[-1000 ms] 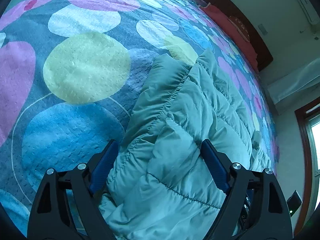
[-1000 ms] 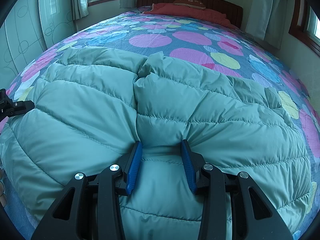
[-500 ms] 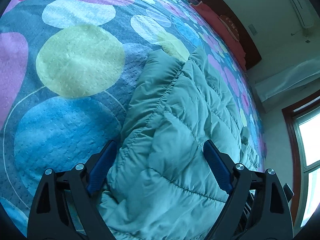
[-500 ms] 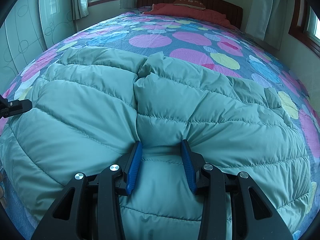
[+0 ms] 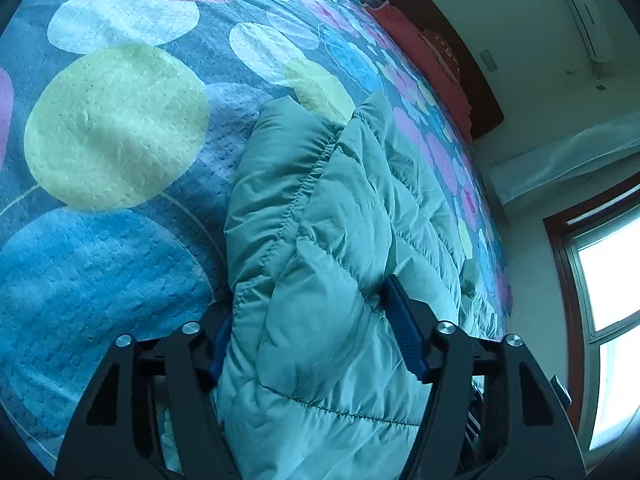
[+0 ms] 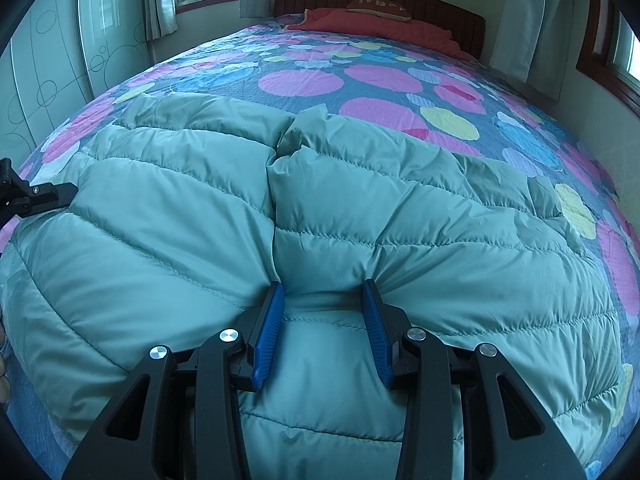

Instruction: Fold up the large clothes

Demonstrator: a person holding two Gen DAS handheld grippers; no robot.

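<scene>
A pale green quilted puffer jacket [image 6: 420, 220] lies spread across the near end of the bed. My right gripper [image 6: 323, 285] is shut on a pinched fold at the jacket's near middle, and fabric bulges between its blue pads. In the left wrist view, my left gripper [image 5: 308, 300] straddles the thick side edge of the jacket [image 5: 340, 200]. Its jaws are closing, and the right pad [image 5: 402, 320] dents the fabric while the left pad is half buried under it. From the right wrist view, one left gripper finger [image 6: 40, 194] touches the jacket's left edge.
The bedspread [image 6: 300, 80] is blue with pink, yellow and white circles. A red pillow [image 6: 380, 26] lies against the dark headboard [image 6: 440, 12]. A sliding wardrobe [image 6: 52, 80] stands on the left, and curtained windows [image 5: 608, 280] line the walls. Fingers of a hand [image 6: 3, 376] show at the left edge.
The left gripper's jaws have narrowed from wide apart to pressing into the jacket's edge, and the view tipped a little. The right gripper and its fold have not moved.
</scene>
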